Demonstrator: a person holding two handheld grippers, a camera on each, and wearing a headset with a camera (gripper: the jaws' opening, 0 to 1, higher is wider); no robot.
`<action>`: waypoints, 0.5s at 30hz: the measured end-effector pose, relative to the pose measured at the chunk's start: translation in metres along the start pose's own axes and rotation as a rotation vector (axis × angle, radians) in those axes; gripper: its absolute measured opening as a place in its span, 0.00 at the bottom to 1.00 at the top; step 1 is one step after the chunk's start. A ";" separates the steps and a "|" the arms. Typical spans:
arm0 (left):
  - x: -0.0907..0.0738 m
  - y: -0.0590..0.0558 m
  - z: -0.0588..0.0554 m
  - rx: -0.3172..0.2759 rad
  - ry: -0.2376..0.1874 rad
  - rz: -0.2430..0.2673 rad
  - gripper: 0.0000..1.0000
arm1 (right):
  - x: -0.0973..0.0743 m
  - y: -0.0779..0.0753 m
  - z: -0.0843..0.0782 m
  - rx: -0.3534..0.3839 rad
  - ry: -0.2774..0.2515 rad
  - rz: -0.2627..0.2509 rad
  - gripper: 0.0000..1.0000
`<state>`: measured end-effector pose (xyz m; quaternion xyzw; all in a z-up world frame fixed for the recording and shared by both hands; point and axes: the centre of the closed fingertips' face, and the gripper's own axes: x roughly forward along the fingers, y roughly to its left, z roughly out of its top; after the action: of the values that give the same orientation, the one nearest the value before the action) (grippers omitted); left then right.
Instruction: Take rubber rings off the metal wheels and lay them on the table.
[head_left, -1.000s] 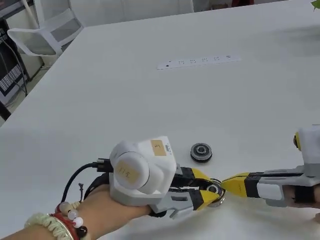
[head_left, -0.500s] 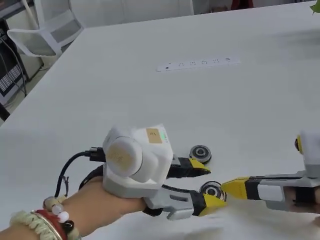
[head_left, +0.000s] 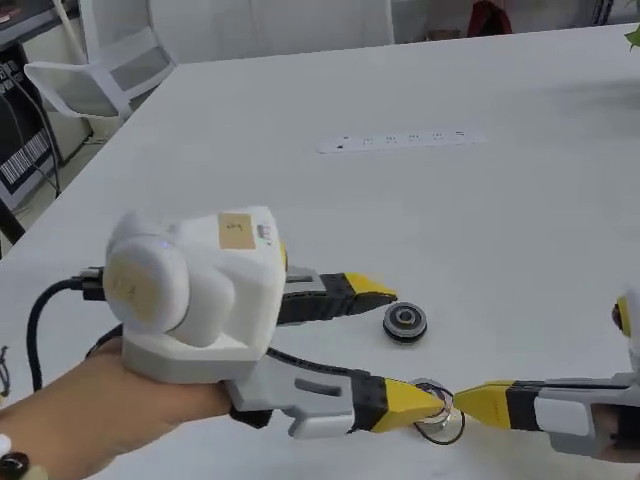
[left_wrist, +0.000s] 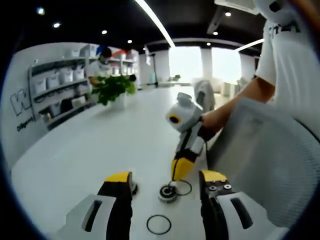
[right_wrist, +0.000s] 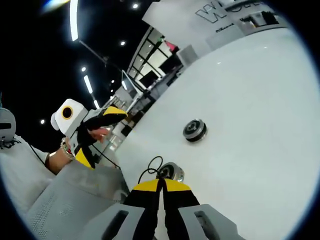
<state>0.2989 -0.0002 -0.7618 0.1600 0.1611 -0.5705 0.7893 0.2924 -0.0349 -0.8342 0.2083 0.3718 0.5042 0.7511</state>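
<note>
The right gripper (right_wrist: 160, 185) is pressing its jaws together on a thin black ring (right_wrist: 149, 166), which is hanging half off a bare silver wheel (left_wrist: 167, 193) and looping slack onto the white table (head_left: 400, 220) just beside it. The left gripper (head_left: 400, 348) is holding its jaws wide apart around that wheel, one yellow tip touching it. Another wheel (head_left: 405, 322), darker and wearing its black ring, is sitting close behind, while a loose ring (left_wrist: 147, 225) is lying flat on the table between the left jaws.
</note>
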 end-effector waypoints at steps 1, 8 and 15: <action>-0.003 0.001 -0.003 0.006 0.016 0.007 0.55 | -0.001 0.002 -0.002 0.004 0.008 -0.005 0.00; -0.032 0.002 -0.017 -0.014 0.049 0.037 0.61 | -0.015 0.017 0.010 0.007 -0.035 0.005 0.00; -0.066 0.007 -0.039 -0.061 0.093 0.112 0.63 | -0.029 0.028 0.025 0.025 -0.102 -0.002 0.00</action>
<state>0.2827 0.0753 -0.7676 0.1710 0.2054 -0.5124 0.8161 0.2885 -0.0480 -0.7888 0.2428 0.3396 0.4874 0.7669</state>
